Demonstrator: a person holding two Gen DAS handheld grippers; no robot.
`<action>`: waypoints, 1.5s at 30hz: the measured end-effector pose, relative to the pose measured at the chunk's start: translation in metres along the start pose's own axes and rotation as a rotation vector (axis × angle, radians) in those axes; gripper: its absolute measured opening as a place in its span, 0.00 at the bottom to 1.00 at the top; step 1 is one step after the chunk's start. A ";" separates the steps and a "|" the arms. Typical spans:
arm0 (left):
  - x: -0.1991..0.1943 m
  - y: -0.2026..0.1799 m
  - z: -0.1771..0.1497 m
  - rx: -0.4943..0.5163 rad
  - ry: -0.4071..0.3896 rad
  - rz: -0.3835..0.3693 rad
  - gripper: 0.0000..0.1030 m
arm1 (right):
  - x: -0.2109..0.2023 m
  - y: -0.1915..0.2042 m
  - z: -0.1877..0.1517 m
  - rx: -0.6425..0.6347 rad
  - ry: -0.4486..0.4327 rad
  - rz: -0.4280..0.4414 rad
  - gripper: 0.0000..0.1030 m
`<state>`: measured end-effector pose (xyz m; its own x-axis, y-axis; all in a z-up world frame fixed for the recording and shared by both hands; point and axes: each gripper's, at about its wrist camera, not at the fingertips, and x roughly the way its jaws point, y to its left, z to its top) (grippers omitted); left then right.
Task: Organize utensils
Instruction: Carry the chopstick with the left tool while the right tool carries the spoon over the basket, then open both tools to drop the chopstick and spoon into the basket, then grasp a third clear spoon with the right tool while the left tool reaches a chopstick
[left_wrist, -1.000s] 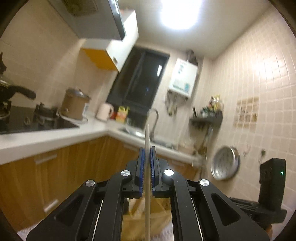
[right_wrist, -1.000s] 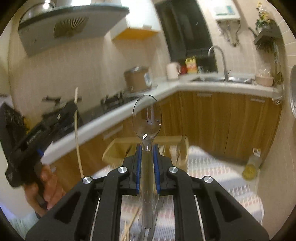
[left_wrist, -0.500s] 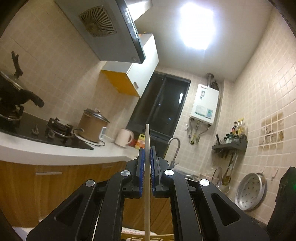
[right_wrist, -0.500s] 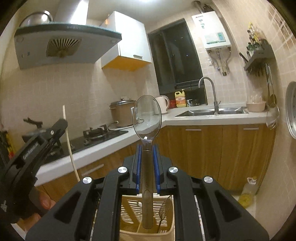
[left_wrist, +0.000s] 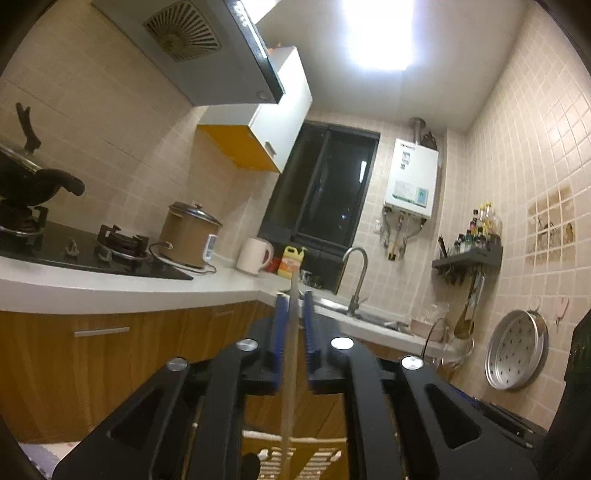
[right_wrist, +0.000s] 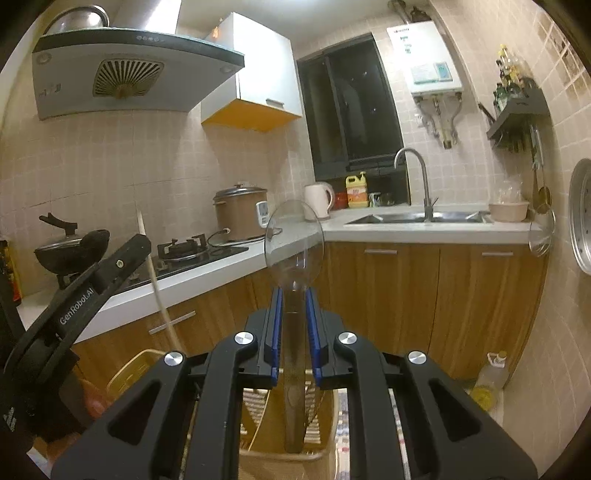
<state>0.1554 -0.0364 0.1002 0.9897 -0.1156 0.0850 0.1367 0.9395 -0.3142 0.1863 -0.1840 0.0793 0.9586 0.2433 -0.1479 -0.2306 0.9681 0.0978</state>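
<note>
A pale wooden chopstick (left_wrist: 291, 332) stands upright between the blue pads of the left tongs (left_wrist: 294, 325), its lower end reaching down into a cream slotted utensil basket (left_wrist: 317, 448) below. The left jaws have just been opening: a clear gap shows on either side of the stick, so the pads no longer press on it. In the right wrist view the same chopstick (right_wrist: 157, 284) rises past the left tongs' black body at the left edge, with part of the person's hand (right_wrist: 94, 400) behind it.

A clear plastic spoon (right_wrist: 294, 251) stands bowl-up between the pads of the right tongs (right_wrist: 294, 325), its handle running down into the basket (right_wrist: 133, 365). The right jaws have also just been opening a little; they stand narrow, and a thin gap shows between the handle and each pad.

Beyond the basket runs the white kitchen desk (right_wrist: 424, 230) over wooden cabinets, with a sink and tap (right_wrist: 417, 184), a white kettle (right_wrist: 318, 199), a brown rice cooker (right_wrist: 240, 212), a gas hob (right_wrist: 184, 253) and a black pan (right_wrist: 62, 251). A range hood (right_wrist: 125, 77) hangs above the hob.
</note>
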 end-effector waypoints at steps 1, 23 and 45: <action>-0.002 0.002 0.001 -0.002 0.003 0.002 0.29 | -0.002 -0.001 -0.001 0.005 0.003 0.001 0.22; -0.100 0.025 0.021 0.079 0.219 -0.082 0.35 | -0.094 -0.001 -0.017 0.082 0.164 0.009 0.30; -0.076 0.107 -0.054 -0.102 0.904 -0.232 0.35 | -0.065 -0.029 -0.114 0.215 0.712 -0.001 0.30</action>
<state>0.0976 0.0557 0.0093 0.5895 -0.5437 -0.5975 0.2960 0.8336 -0.4665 0.1112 -0.2207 -0.0261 0.6014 0.2930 -0.7433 -0.1222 0.9531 0.2768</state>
